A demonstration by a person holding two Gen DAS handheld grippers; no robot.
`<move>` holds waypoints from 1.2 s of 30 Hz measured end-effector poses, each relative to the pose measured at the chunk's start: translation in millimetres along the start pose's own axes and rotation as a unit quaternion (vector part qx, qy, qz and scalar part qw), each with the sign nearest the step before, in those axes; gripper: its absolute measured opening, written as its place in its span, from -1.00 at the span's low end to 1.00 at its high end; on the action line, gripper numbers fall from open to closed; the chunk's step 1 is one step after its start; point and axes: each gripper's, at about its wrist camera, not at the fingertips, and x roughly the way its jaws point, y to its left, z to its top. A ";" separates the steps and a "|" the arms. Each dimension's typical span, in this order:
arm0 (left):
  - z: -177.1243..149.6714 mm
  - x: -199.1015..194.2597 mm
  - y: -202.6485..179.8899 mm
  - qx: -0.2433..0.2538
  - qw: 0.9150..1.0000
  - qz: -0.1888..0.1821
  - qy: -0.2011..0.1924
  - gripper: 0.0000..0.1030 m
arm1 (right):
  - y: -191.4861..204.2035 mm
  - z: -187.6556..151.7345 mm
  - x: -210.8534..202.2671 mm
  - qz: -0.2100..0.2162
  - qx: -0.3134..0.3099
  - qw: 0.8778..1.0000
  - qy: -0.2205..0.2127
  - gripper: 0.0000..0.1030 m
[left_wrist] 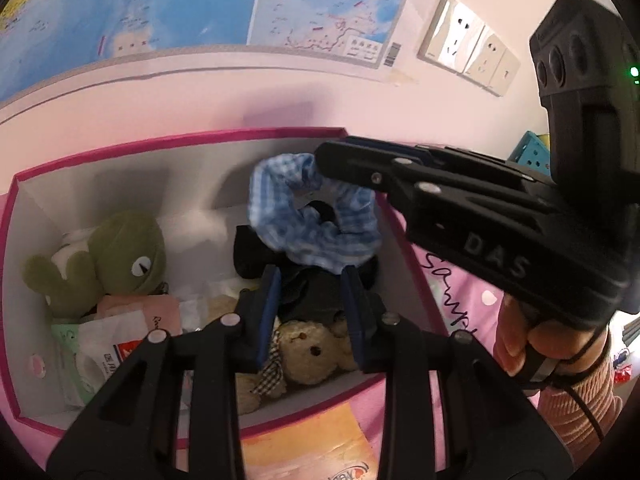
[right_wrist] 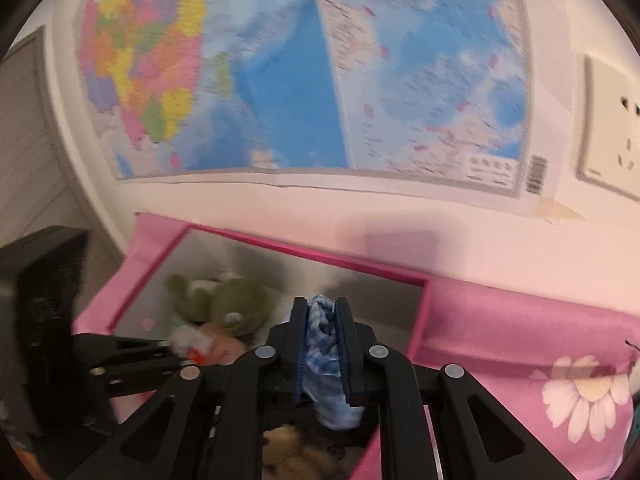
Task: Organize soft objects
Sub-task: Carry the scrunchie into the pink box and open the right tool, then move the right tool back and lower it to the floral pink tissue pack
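Observation:
A pink-rimmed box with white walls holds a green frog plush, a tan teddy bear and soft packets. My left gripper hangs over the box with its blue pads a little apart. A bundle of black cloth fills the gap between the tips. My right gripper reaches in from the right, shut on a blue checked scrunchie that dangles over the box. The right wrist view shows that scrunchie squeezed between the pads of the right gripper, above the box and the frog.
The box stands against a pink wall with a map and sockets. Pink flowered fabric lies to its right and an orange booklet in front. A teal basket sits far right. A hand holds the right gripper.

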 end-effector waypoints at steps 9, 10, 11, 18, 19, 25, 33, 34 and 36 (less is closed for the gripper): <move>-18.2 -26.2 -5.5 0.036 0.999 -0.019 -0.028 -0.31 | -15.2 -17.0 -19.7 -0.027 0.029 0.999 -0.019 -0.53; -23.3 -33.5 -7.2 0.044 0.998 -0.023 -0.034 -0.31 | -13.7 -21.1 -26.4 -0.024 0.029 0.999 -0.020 -0.52; -27.8 -39.3 -7.8 0.050 0.998 -0.026 -0.039 -0.31 | -12.0 -25.6 -33.9 -0.018 0.028 0.999 -0.022 -0.50; -76.5 -86.3 -21.2 0.092 0.991 -0.076 -0.056 -0.30 | 4.0 -62.6 -88.4 0.039 0.019 0.999 -0.028 -0.30; -83.8 -89.8 -22.9 0.096 0.991 -0.081 -0.054 -0.28 | 6.6 -71.0 -96.1 0.051 0.019 0.998 -0.025 -0.25; -131.4 -94.6 -25.5 0.100 0.990 -0.097 -0.019 -0.28 | 26.9 -124.9 -114.6 0.095 0.014 0.995 0.028 -0.13; -185.1 -85.0 -32.6 0.101 0.988 -0.113 0.041 -0.28 | 42.0 -189.5 -108.6 0.118 0.032 0.987 0.102 -0.13; -190.9 -84.4 -34.1 0.103 0.988 -0.110 0.045 -0.28 | 44.8 -197.0 -108.4 0.120 0.032 0.986 0.110 -0.13; -198.0 -82.7 -36.5 0.105 0.987 -0.107 0.055 -0.28 | 48.7 -207.4 -109.1 0.124 0.032 0.984 0.122 -0.13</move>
